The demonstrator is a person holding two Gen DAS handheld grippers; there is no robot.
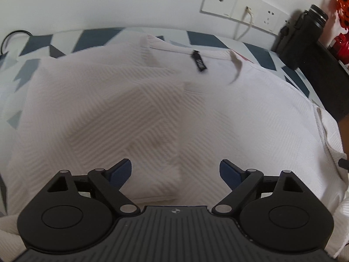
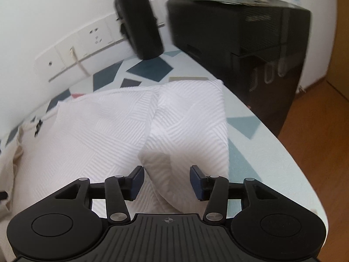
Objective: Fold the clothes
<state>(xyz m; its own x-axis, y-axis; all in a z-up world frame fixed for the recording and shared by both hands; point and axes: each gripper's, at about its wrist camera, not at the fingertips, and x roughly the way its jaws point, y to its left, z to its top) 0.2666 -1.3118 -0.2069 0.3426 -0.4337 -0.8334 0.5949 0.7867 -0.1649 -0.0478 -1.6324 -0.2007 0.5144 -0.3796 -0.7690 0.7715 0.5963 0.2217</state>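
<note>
A white textured garment (image 1: 135, 109) lies spread on the patterned table, with a black neck label (image 1: 199, 62) at its far side. Its left sleeve (image 1: 139, 135) is folded in over the body. My left gripper (image 1: 175, 172) hovers open over that folded part, holding nothing. In the right wrist view the same garment (image 2: 91, 126) shows with its right sleeve (image 2: 192, 122) lying as a raised fold along the table's right side. My right gripper (image 2: 166, 179) is open, with its jaws on either side of the near end of that sleeve, not closed on it.
A black bottle (image 2: 137, 19) and a black box (image 2: 240, 39) stand at the back right of the table (image 2: 250, 144). Wall sockets with a white cable (image 1: 246, 24) sit behind. The table's right edge drops to a wooden floor (image 2: 322, 135). Red and orange items (image 1: 342, 21) stand on the box.
</note>
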